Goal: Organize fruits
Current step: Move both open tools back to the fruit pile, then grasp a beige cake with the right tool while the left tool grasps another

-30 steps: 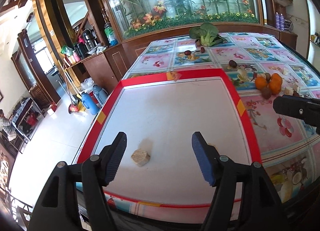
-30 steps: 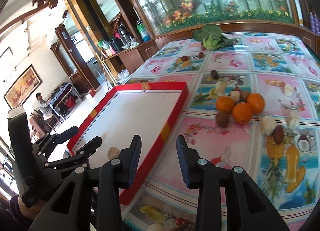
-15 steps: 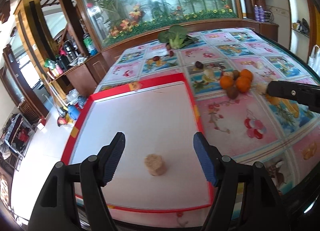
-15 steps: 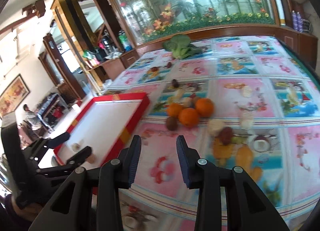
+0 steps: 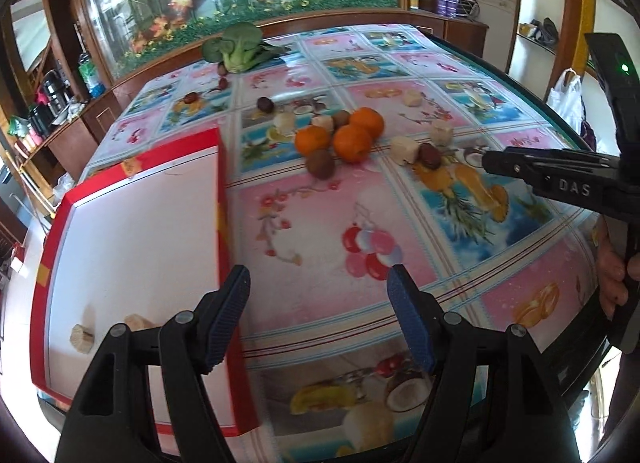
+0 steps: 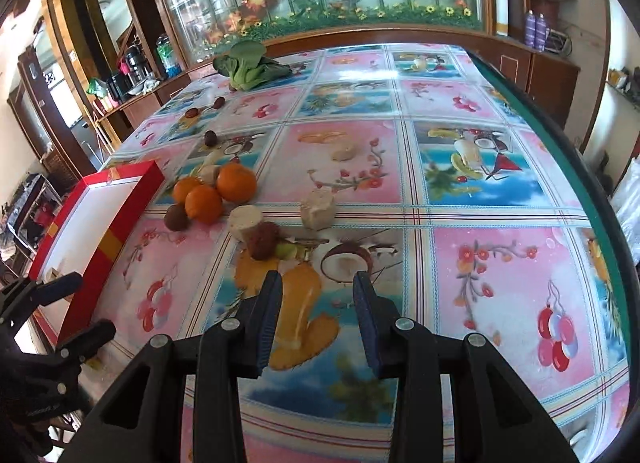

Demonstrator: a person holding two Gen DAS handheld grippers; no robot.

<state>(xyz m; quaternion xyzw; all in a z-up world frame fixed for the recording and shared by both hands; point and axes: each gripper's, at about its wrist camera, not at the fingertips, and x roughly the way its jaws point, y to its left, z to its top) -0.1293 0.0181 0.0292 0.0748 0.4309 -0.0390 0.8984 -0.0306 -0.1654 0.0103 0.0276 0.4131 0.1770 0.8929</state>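
Ahead of my grippers: oranges (image 6: 216, 193) clustered near red tray (image 5: 132, 239).
Left gripper (image 5: 318, 317): wide open, empty.
Right gripper (image 6: 316, 317): narrowly parted, empty.
Advice: I widen right jaws, straddle one orange squarely.

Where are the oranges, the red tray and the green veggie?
oranges (image 6: 236, 181): right wrist view, middle of the biggest.
red tray (image 5: 219, 179): left wrist view, right wall.
green veggie (image 5: 236, 47): left wrist view, leaves.

Three oranges (image 6: 216, 191) clustered mid-left, touching, brown kiwi (image 6: 176, 218) just beside them, red-rimmed white tray (image 6: 100, 241) at left edge
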